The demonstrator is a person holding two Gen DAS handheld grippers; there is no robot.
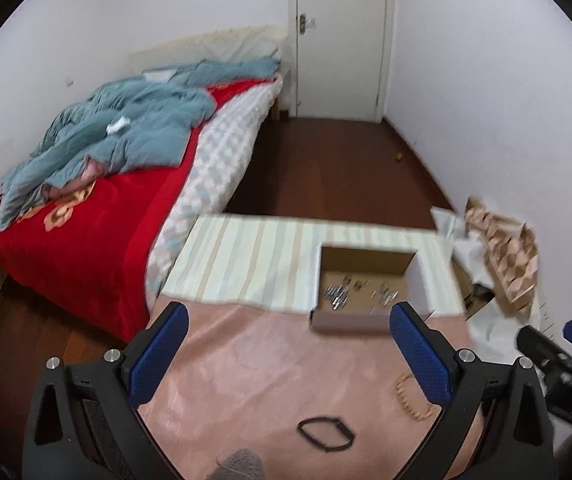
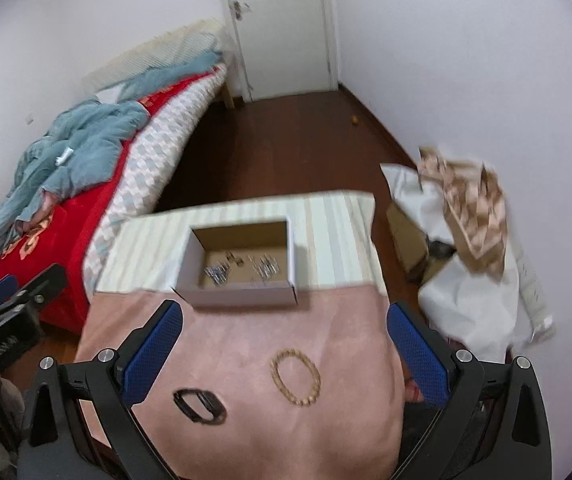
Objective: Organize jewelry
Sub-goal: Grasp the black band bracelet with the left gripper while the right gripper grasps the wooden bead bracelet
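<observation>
Two bracelets lie loose on the pink desk, awaiting sorting: one black band and one wooden bead bracelet. Beyond them sits one open cardboard box, already holding small metal pieces. Both the left gripper and right gripper hover wide open, empty.

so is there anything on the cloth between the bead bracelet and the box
No. In the right wrist view, the stretch of pink cloth between the bead bracelet and the cardboard box is bare. The black band lies off to the bracelet's left.
</observation>
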